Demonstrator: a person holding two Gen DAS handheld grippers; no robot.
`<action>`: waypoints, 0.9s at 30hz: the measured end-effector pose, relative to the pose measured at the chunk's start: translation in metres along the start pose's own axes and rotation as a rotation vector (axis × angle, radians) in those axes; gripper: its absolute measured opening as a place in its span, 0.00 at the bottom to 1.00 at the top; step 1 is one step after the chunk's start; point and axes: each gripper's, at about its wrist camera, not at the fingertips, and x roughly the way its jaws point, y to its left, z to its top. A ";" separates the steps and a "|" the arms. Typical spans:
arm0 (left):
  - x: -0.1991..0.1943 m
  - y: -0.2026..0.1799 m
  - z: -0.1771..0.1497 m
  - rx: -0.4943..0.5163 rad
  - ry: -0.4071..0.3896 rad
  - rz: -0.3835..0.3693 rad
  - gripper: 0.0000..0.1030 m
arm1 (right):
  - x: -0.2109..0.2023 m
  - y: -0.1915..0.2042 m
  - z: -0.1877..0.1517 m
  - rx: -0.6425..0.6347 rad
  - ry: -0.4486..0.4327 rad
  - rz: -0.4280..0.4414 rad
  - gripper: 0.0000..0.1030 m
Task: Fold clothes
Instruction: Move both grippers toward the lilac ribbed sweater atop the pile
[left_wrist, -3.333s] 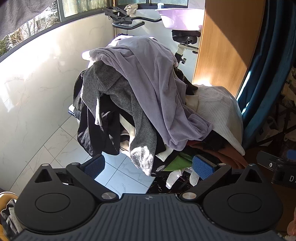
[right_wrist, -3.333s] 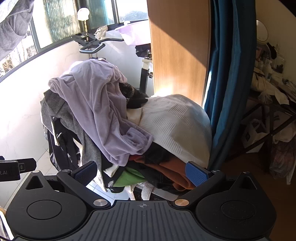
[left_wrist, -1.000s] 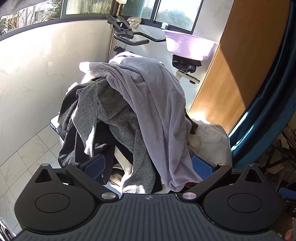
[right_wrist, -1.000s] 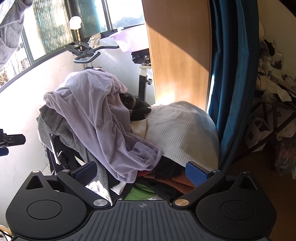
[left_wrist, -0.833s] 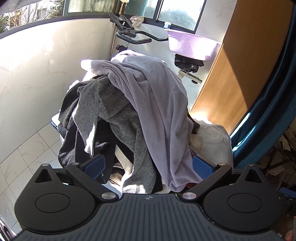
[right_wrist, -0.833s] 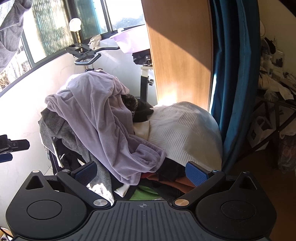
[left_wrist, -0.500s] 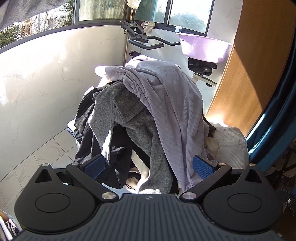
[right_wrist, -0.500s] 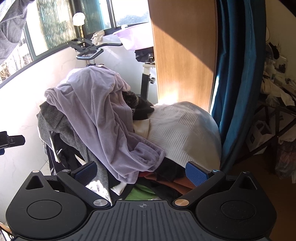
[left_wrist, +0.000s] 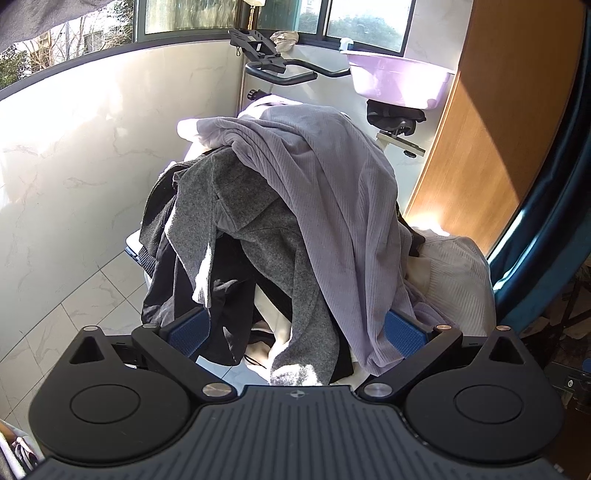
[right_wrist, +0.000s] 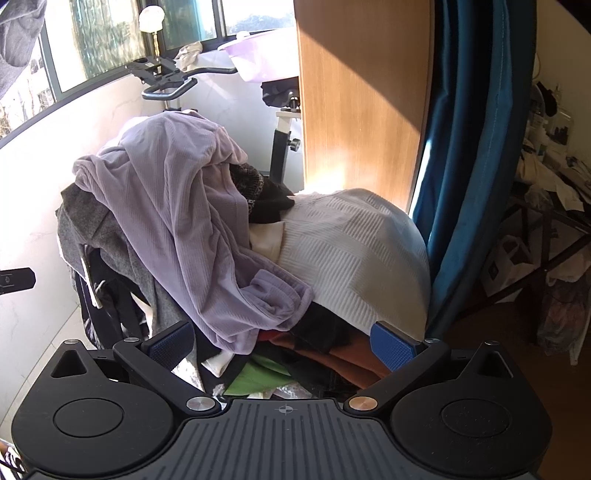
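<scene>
Left gripper (left_wrist: 294, 334): fingers spread wide, pinching nothing, blue pads flanking the low hanging edges of the clothes pile (left_wrist: 280, 236) at frame centre. Cannot tell if the pads are touching the cloth.

Right gripper (right_wrist: 283, 346): fingers also spread, nothing between them, sitting at the lower front of the same pile.

Pile is filling the middle of both views. Lilac ribbed garment (right_wrist: 192, 236) is draping over the top, grey garment (left_wrist: 236, 218) under it at centre-left, black garment (left_wrist: 173, 291) hanging lower left. White textured knit (right_wrist: 354, 251) is lying centre-right in the right wrist view, orange cloth (right_wrist: 354, 363) and green cloth (right_wrist: 258, 380) showing at the bottom.

Upper frame: exercise bike handlebars (left_wrist: 280, 72), lilac basin (left_wrist: 399, 83). Wooden panel (right_wrist: 362, 96) and blue curtain (right_wrist: 476, 147) on the right.

No readable writing or labels.
</scene>
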 end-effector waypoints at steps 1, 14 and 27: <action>0.003 0.003 0.001 0.002 0.006 -0.001 1.00 | 0.002 0.001 0.001 0.005 0.005 0.004 0.99; 0.045 0.060 0.038 0.033 0.028 -0.088 1.00 | 0.018 0.028 0.033 0.111 -0.030 -0.080 0.99; 0.082 0.090 0.068 0.186 0.077 -0.153 1.00 | 0.012 0.086 0.039 0.135 -0.081 -0.210 0.99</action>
